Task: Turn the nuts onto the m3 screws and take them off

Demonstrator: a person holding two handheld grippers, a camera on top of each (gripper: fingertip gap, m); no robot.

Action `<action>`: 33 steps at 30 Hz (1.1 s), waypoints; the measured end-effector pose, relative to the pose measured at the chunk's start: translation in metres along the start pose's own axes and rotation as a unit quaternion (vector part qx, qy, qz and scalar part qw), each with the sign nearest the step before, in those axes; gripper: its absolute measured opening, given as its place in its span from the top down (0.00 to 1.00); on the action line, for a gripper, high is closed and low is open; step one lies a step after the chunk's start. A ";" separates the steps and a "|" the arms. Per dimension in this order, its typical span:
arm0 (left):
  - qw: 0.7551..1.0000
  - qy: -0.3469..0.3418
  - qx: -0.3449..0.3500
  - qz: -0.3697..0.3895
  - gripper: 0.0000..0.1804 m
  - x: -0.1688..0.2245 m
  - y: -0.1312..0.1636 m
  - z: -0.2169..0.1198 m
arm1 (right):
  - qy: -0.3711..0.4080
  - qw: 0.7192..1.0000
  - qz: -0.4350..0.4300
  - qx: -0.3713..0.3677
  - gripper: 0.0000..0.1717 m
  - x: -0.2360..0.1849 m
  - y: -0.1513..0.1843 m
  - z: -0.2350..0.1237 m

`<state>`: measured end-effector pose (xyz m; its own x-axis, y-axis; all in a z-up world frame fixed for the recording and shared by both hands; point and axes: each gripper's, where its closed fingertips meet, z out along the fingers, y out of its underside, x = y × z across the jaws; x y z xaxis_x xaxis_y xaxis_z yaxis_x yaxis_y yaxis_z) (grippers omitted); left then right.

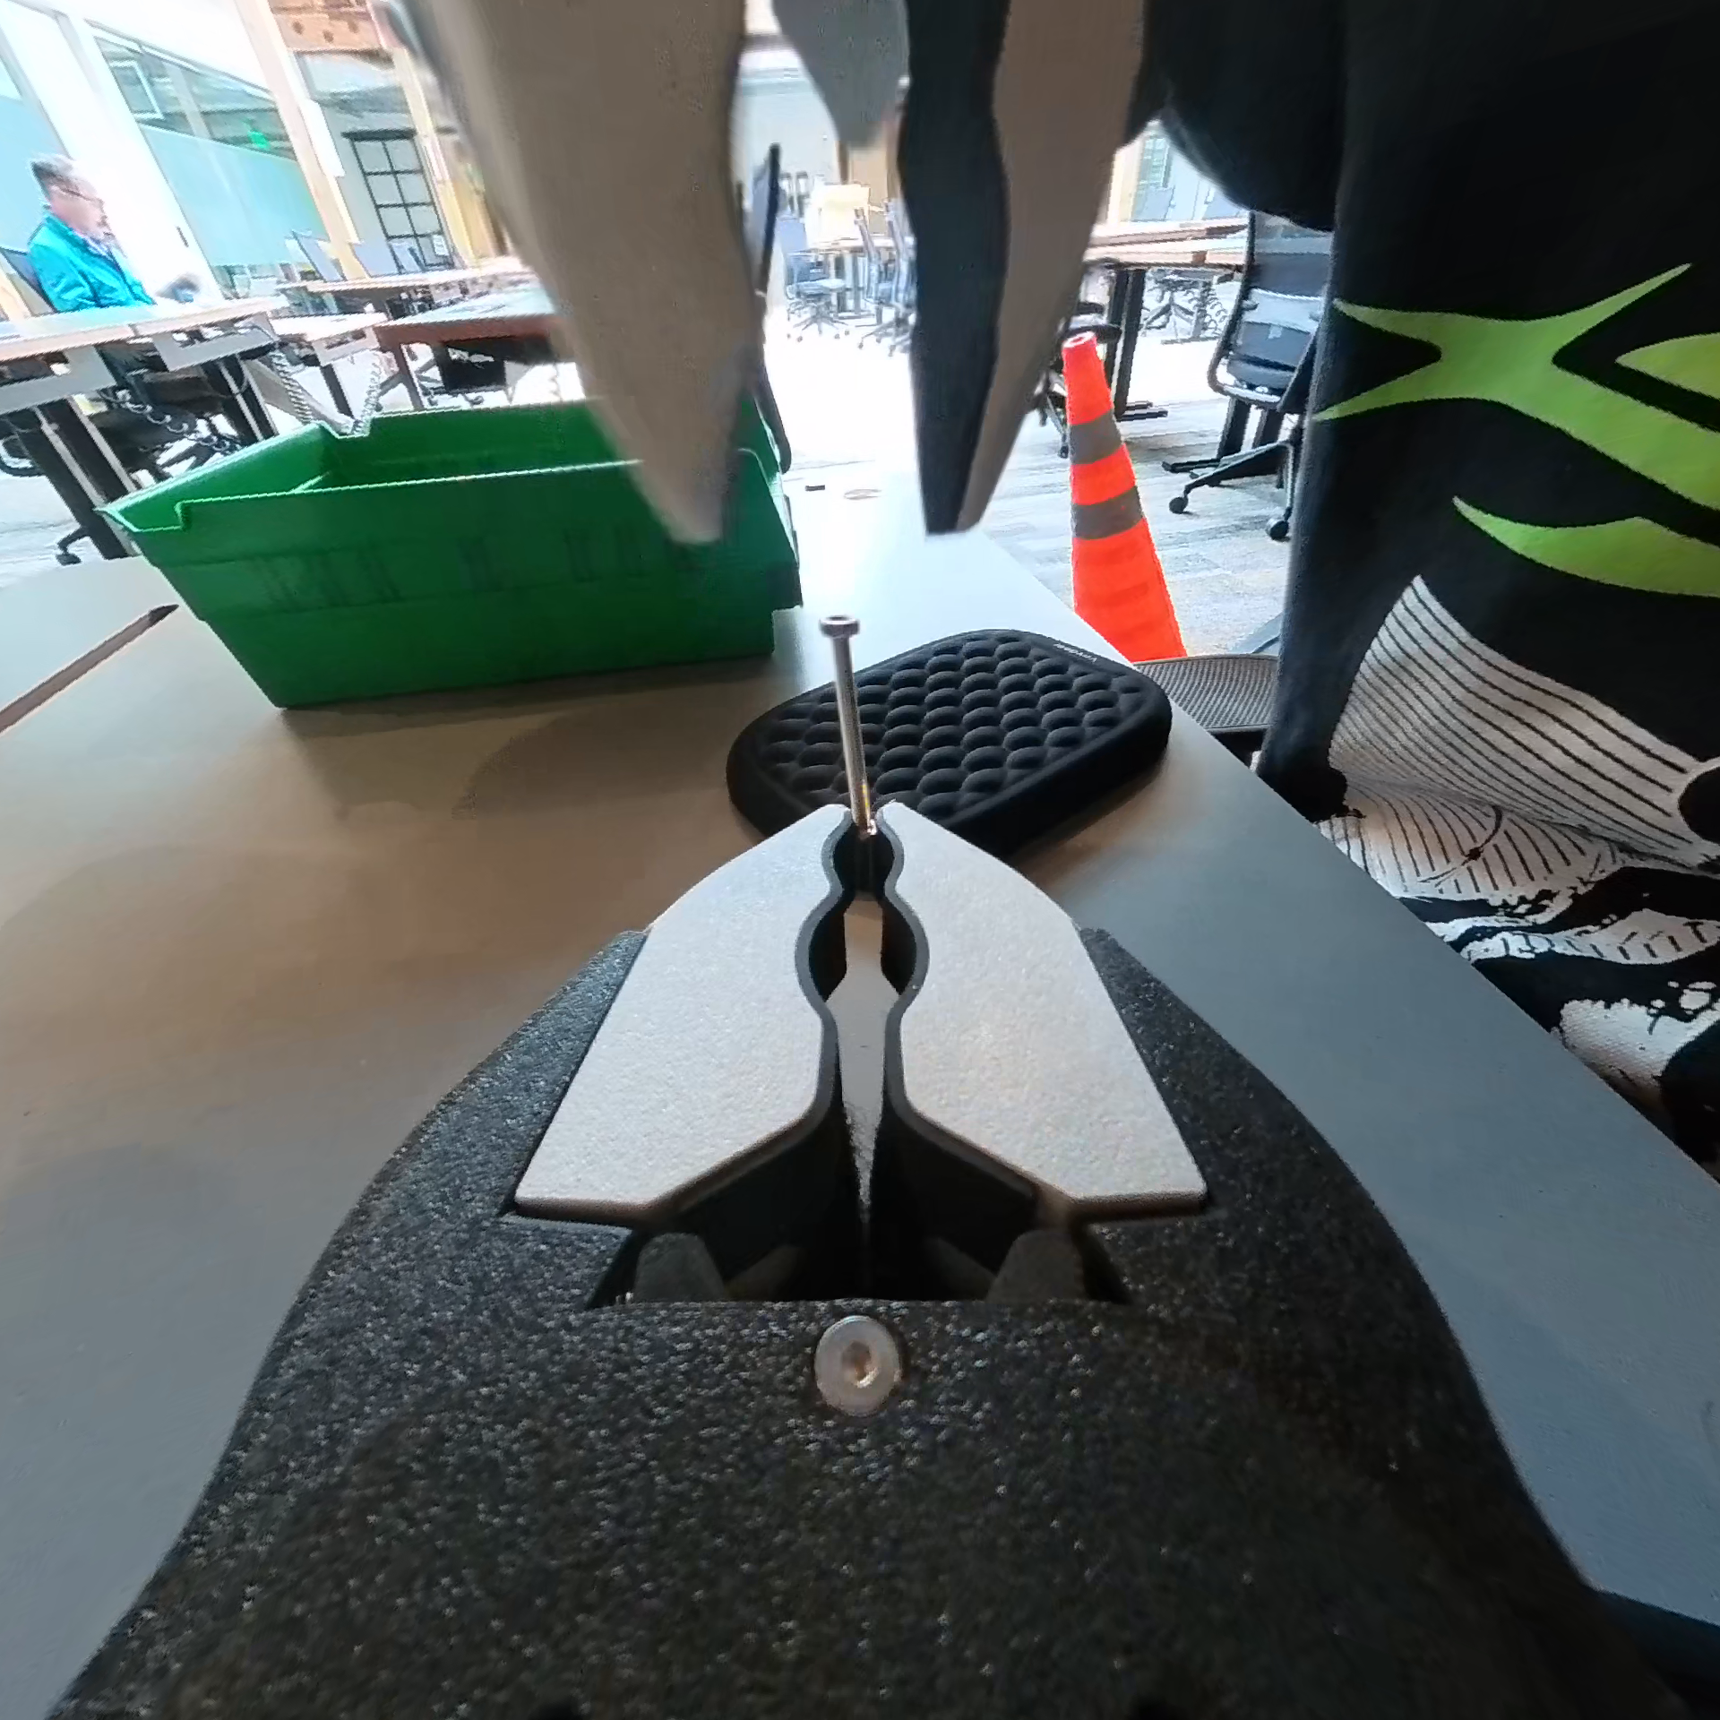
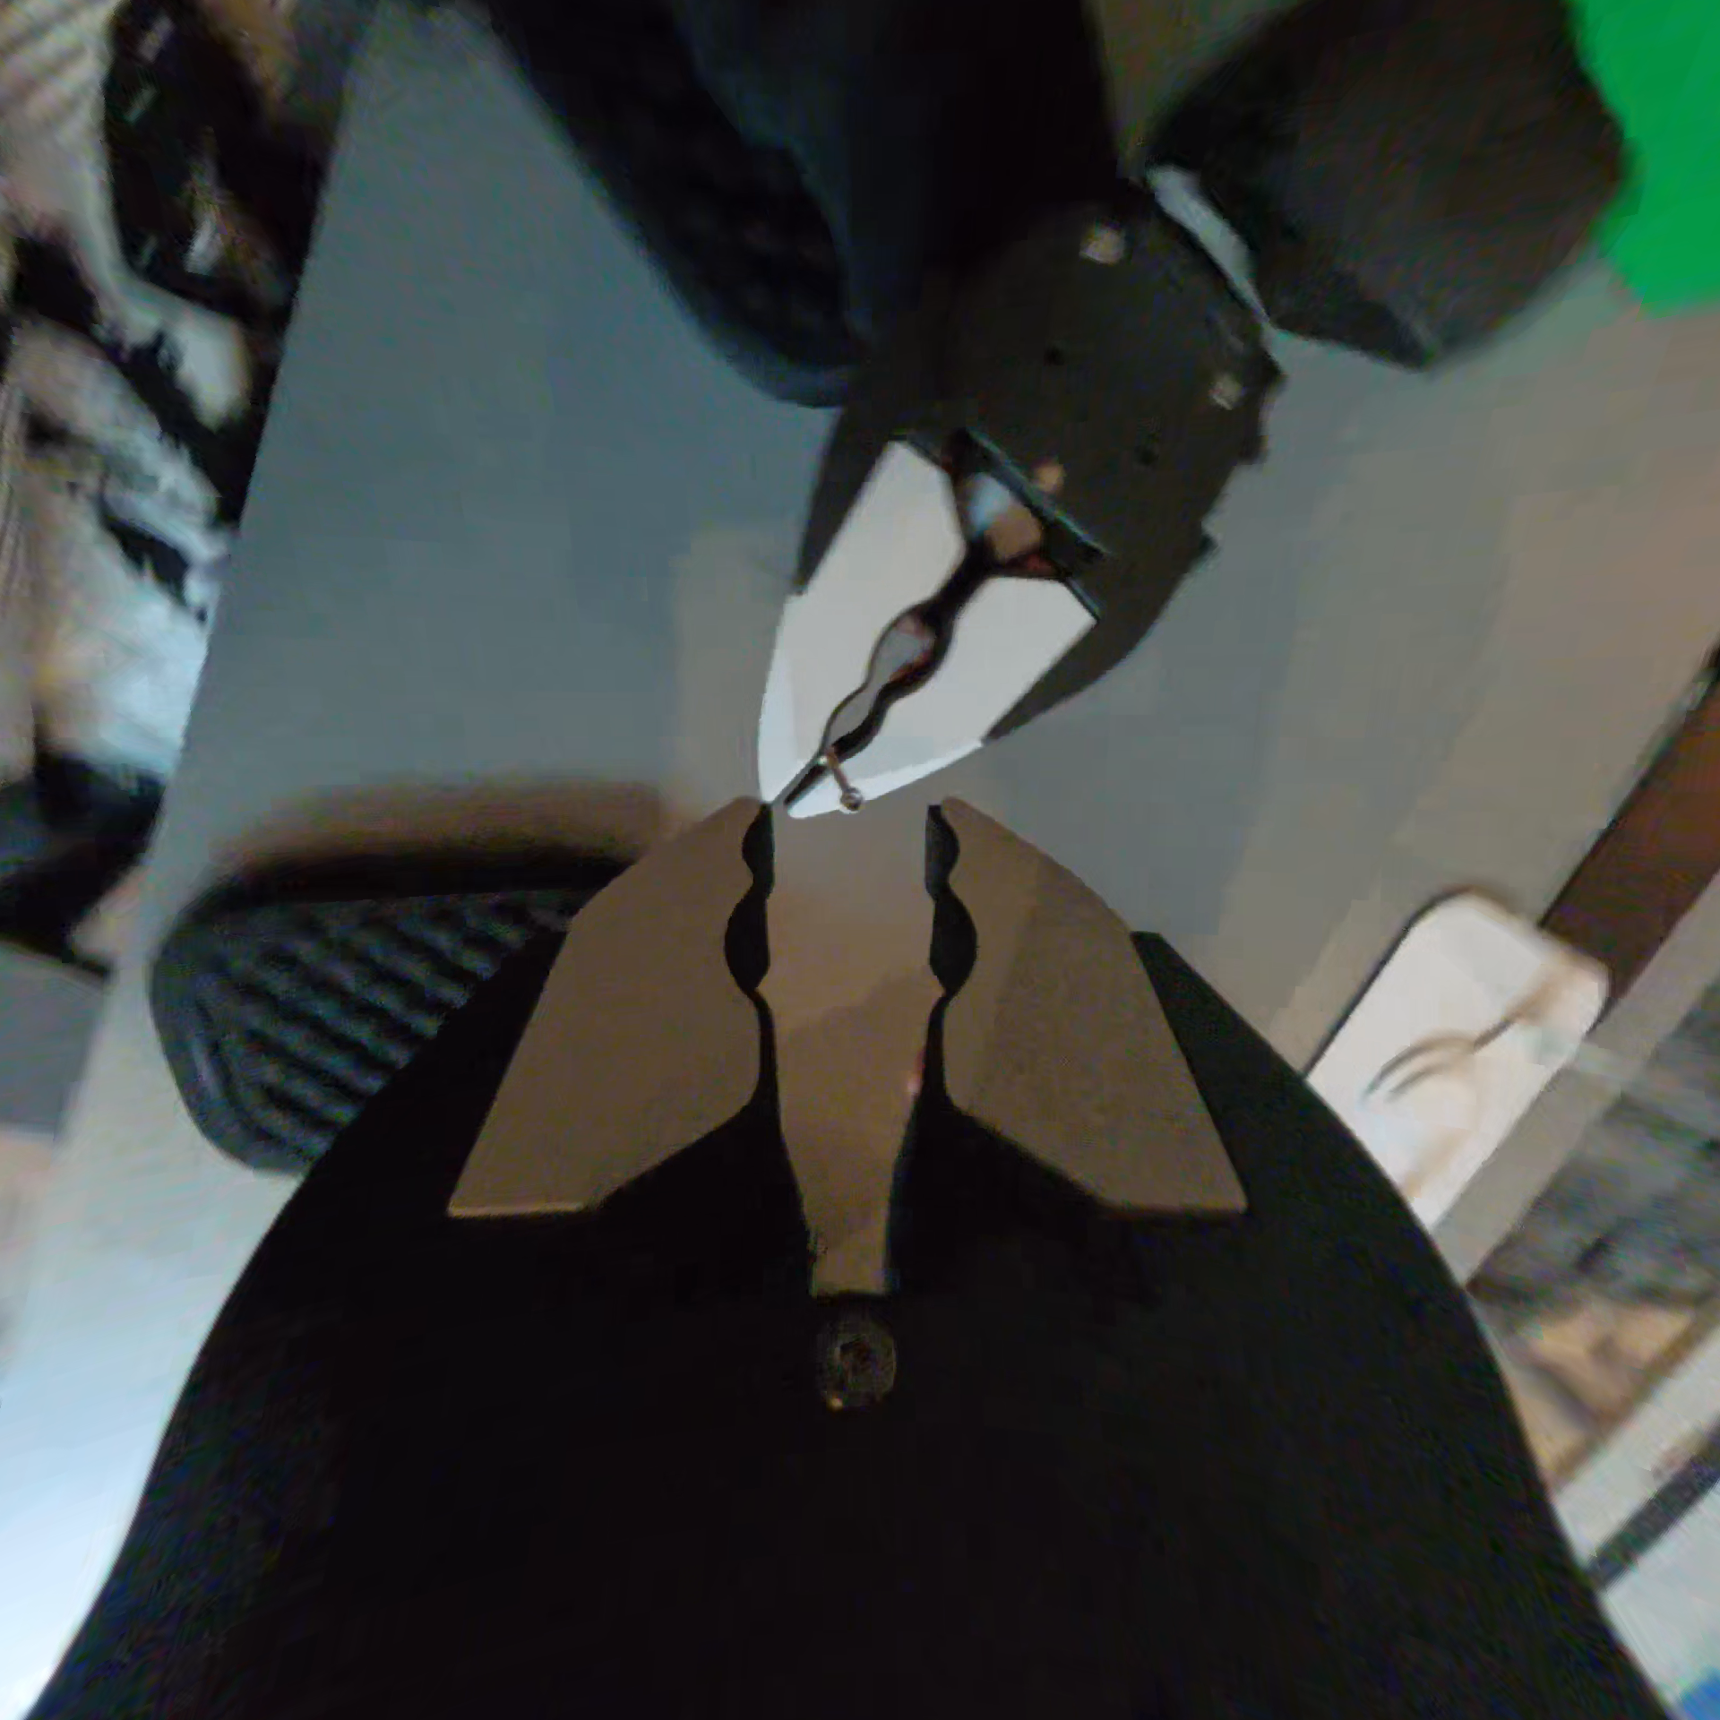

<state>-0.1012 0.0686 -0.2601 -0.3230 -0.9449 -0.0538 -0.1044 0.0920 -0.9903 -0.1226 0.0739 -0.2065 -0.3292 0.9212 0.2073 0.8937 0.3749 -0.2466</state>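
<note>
The left tool [image 1: 864,824] is pinched tight at its tips on the lower end of a thin silver metal screw [image 1: 847,717], which stands nearly upright out of the tips with its small round head on top. Just behind the screw lies a black honeycomb-textured pad [image 1: 968,717] on the grey desk [image 1: 279,884]. To the left of that pad sits a green plastic bin [image 1: 447,558], and beyond the pad's far right corner, off the desk, stands an orange traffic cone [image 1: 1108,503]. The right tool [image 2: 849,819] hangs above the screw with its two grey fingers [image 1: 651,279] spread apart and gripping nothing. No nut can be made out on the screw.
</note>
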 end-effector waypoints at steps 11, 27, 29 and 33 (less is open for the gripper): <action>1.000 0.007 0.003 0.000 1.00 0.001 -0.001 -0.001 | -0.084 0.984 -0.153 -0.013 0.93 0.000 0.003 0.013; 1.000 -0.010 0.008 -0.004 1.00 -0.003 -0.002 -0.002 | 0.026 0.953 0.300 -0.037 0.96 0.005 0.008 0.013; 1.000 -0.007 0.006 -0.001 1.00 -0.002 -0.001 -0.001 | 0.028 0.963 0.267 -0.031 0.88 0.007 0.007 0.010; 1.000 -0.001 0.006 -0.001 1.00 0.000 -0.002 -0.001 | 0.002 0.997 0.074 0.000 0.84 0.008 -0.003 0.000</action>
<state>-0.1023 0.0690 -0.2583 -0.3210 -0.9456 -0.0530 -0.0934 0.0873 -0.9918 -0.1283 0.0800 -0.2038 -0.1914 0.9661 0.1731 0.9326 0.2340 -0.2749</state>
